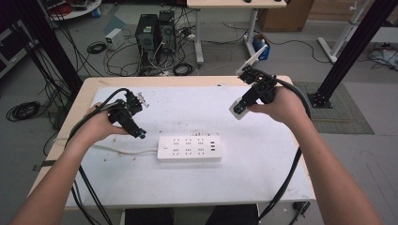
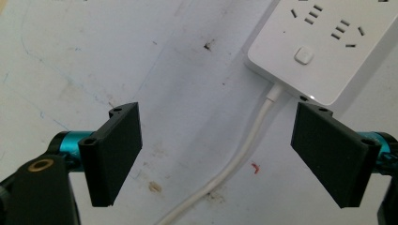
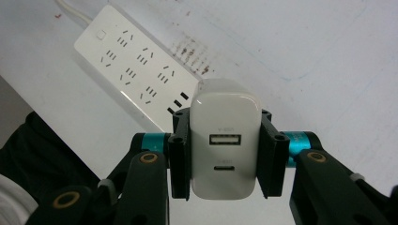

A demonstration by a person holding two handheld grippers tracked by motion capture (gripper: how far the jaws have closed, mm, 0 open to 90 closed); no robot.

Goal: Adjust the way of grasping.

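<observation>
A white power strip [image 1: 189, 148] with several sockets lies flat in the middle of the white table mat [image 1: 263, 173], and its white cable [image 1: 117, 150] runs off to the left. My left gripper [image 1: 141, 135] hovers just left of the strip. In the left gripper view it [image 2: 218, 154] stands open, with the cable [image 2: 244, 150] on the mat between the jaws and the strip's switch end [image 2: 324, 42] ahead. My right gripper [image 1: 240, 108] is held up at the right rear, shut on a white USB charger [image 3: 224, 145] whose ports face the camera. The strip [image 3: 136, 70] lies beyond it.
The mat carries reddish-brown stains [image 3: 190, 49] behind the strip. Past the table's far edge [image 1: 187, 78], computer towers [image 1: 155, 33] and tangled cables stand on the floor. A black frame post [image 1: 349, 51] rises at the right, and another at the left.
</observation>
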